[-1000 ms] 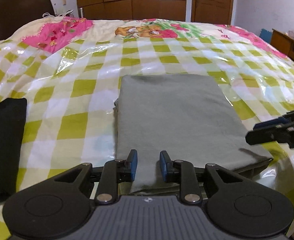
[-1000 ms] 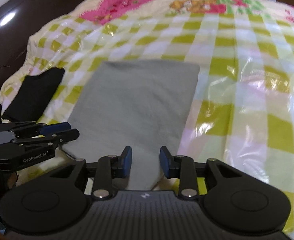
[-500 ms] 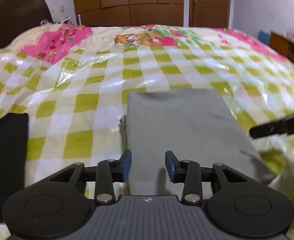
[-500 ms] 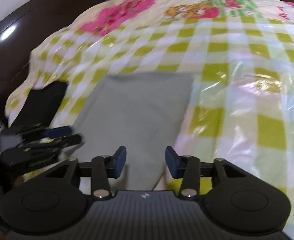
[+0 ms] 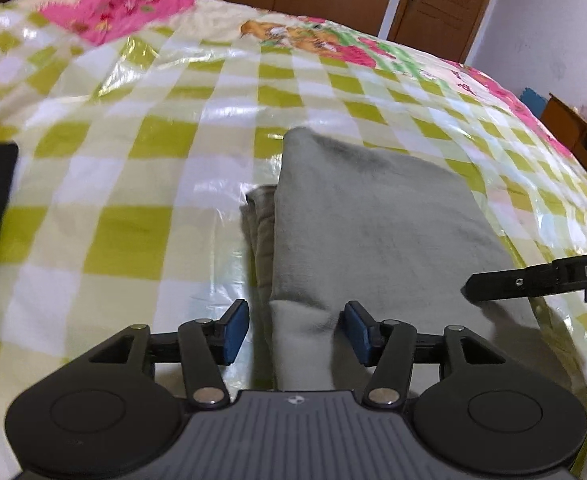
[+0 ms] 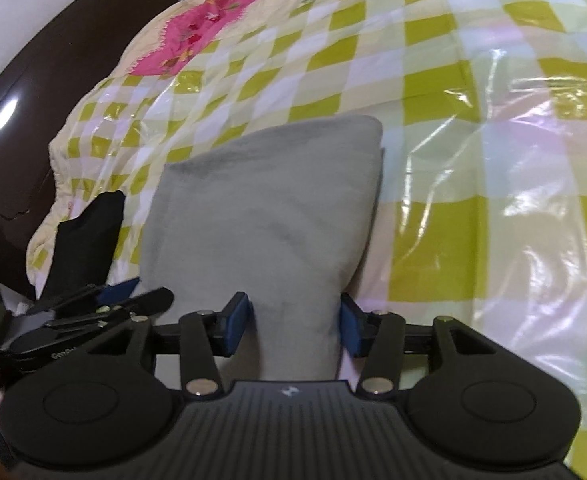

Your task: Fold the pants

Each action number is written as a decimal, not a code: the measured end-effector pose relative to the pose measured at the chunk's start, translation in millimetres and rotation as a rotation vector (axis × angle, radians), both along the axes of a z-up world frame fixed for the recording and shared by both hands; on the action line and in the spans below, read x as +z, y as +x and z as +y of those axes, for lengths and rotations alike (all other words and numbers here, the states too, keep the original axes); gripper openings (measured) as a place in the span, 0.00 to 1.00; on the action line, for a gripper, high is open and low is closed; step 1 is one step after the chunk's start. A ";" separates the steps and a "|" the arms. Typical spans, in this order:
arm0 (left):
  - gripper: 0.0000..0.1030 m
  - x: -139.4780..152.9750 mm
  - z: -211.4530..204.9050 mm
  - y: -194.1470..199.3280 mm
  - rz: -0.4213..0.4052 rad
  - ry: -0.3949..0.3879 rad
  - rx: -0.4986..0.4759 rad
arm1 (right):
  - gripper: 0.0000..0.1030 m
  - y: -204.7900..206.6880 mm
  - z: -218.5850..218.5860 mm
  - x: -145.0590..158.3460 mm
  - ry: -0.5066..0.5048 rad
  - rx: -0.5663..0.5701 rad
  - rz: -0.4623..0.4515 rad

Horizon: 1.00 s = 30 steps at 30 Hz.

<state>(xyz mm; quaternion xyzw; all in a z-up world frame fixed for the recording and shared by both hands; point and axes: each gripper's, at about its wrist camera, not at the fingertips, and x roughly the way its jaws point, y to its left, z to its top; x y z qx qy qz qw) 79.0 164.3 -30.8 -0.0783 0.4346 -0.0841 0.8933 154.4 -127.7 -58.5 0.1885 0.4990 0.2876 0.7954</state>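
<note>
**Pants nearly folded, near edge between both grippers**

The grey pants (image 5: pixel 373 220) lay on the bed (image 5: pixel 141 208) as a thick rectangular stack, filling the middle and lower middle of the left wrist view. Several layers showed along the stack's left edge, so I judged most of the folding already done. The top layer looked puffed and lifted at its near end rather than lying flat.

The left gripper (image 5: pixel 296 336) sat at the bottom of its frame with its fingers spread wide. A bunched piece of the near edge stood between them, close to the right finger, but no pinch showed. The right gripper (image 6: pixel 295 326) stood likewise at the bottom of its own view, fingers apart, with a gathered neck of grey cloth filling the gap and touching both blue pads (image 6: pixel 237 322). It read as a wide straddle. Whether the pads were pressing the cloth I could not tell.

A black garment (image 6: pixel 85 240) lay apart at the left of the right wrist view, near the bed's edge, looking already folded.

What seemed left was small: either one last fold of the near edge toward the far end, or setting the bundle down and smoothing it flat. The glossy plastic sheet (image 6: pixel 493 152) over the checked cover might let the stack slide.
</note>
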 end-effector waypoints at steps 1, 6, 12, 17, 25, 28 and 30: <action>0.62 -0.4 -3.0 0.4 -0.001 0.003 -0.004 | 0.48 1.6 0.7 -1.5 0.006 0.003 0.003; 0.59 2.2 -24.8 -0.2 -0.013 0.019 -0.025 | 0.25 4.4 3.9 -2.4 -0.011 0.011 -0.006; 0.58 3.6 -71.0 13.6 -0.028 -0.014 -0.118 | 0.15 4.6 -25.6 9.7 -0.075 -0.035 -0.024; 0.59 10.5 -109.3 21.0 -0.044 0.084 -0.135 | 0.19 14.7 -59.4 18.4 -0.182 -0.122 -0.066; 0.58 29.6 -122.2 4.6 -0.088 0.200 -0.120 | 0.25 -24.4 -74.9 49.4 -0.280 -0.195 -0.215; 0.58 30.2 -125.5 -1.1 -0.084 0.197 -0.130 | 0.25 -46.6 -61.9 52.8 -0.269 -0.156 -0.249; 0.58 23.3 -128.7 -3.1 -0.048 0.229 -0.151 | 0.24 -56.3 -49.8 49.7 -0.259 -0.114 -0.247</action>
